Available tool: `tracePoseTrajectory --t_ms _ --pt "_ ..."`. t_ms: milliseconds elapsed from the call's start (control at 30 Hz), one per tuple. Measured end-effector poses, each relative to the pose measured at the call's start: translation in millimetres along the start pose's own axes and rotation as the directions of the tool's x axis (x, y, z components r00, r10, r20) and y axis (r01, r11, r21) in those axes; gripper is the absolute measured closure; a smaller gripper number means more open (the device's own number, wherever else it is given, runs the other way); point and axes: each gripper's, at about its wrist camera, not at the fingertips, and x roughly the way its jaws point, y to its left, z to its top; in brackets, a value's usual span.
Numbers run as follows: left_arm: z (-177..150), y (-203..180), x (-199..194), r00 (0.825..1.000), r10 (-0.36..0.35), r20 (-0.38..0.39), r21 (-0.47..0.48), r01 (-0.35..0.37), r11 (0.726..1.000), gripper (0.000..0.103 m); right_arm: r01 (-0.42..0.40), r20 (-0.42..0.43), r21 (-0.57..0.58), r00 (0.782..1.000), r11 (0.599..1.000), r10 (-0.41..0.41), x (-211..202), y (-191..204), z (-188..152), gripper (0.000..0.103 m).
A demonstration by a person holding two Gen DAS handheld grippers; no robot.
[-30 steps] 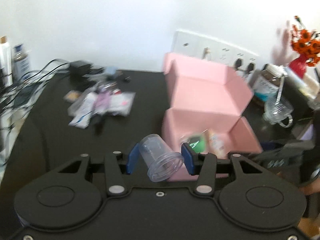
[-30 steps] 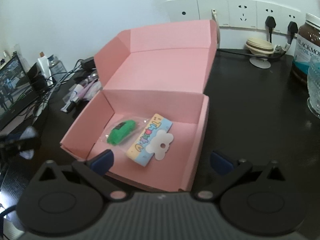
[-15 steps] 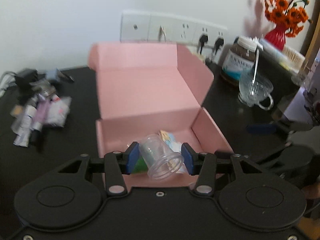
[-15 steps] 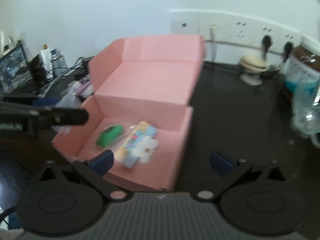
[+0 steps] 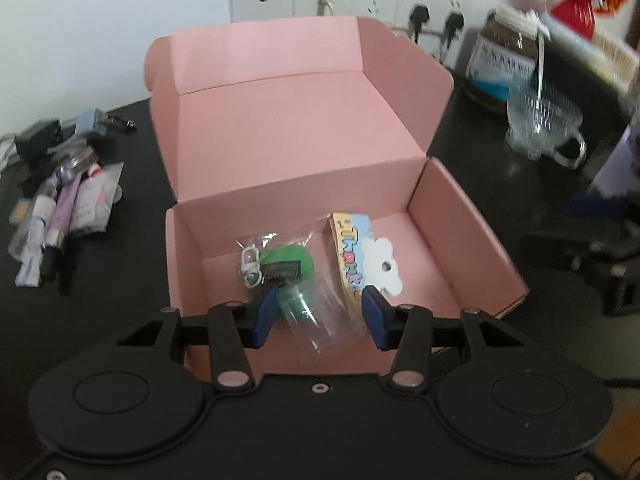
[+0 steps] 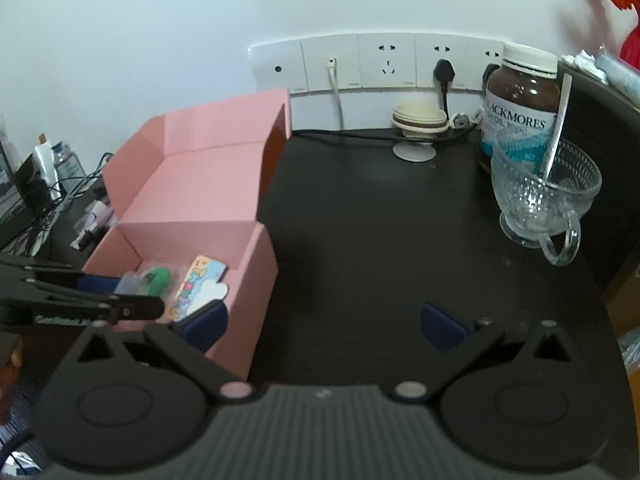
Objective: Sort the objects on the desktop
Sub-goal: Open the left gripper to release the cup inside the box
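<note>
The cup (image 5: 326, 314), clear plastic, is held over the front of the pink box (image 5: 304, 136), in which a bagged green keychain (image 5: 280, 266) and a "Thank" card (image 5: 360, 258) are lying. The cup is pinched between the blue pads of the left gripper (image 5: 320, 316), which are partly spread. Its long axis is tilted, with the open mouth turned toward the camera. The right gripper (image 6: 324, 326) is spread wide and empty over the black desk (image 6: 380, 220), beside the box.

Black gripper (image 5: 320, 314) frames, blue pads (image 5: 265, 316), silver screws.
</note>
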Motion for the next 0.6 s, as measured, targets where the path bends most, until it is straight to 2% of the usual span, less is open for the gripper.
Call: tracePoseTrajectory --t_ms 233,400,467,500,600 --pt "-3 -7 2 0.999 0.034 -0.002 0.050 -0.034 0.998 0.051 -0.012 -0.005 -0.004 1.000 1.000 0.012 2 -1 1 0.001" --pt "-6 -2 -3 1.000 0.005 0.023 0.032 -0.006 0.999 0.049 -0.022 -0.006 -0.008 1.000 1.000 0.022 3 0 2 0.001" --pt "-6 1 -5 0.999 -0.015 0.038 0.013 0.015 1.000 0.042 -0.026 -0.005 -0.011 1.000 1.000 0.025 4 1 3 0.001" --pt "-7 3 -9 0.998 -0.014 0.057 0.002 0.014 1.000 0.031 -0.027 -0.005 -0.011 1.000 1.000 0.027 4 1 3 0.001" --pt "-9 6 -22 0.993 -0.011 0.116 -0.019 0.013 1.000 0.029 -0.031 -0.004 -0.012 1.000 0.999 0.031 4 1 3 0.001"
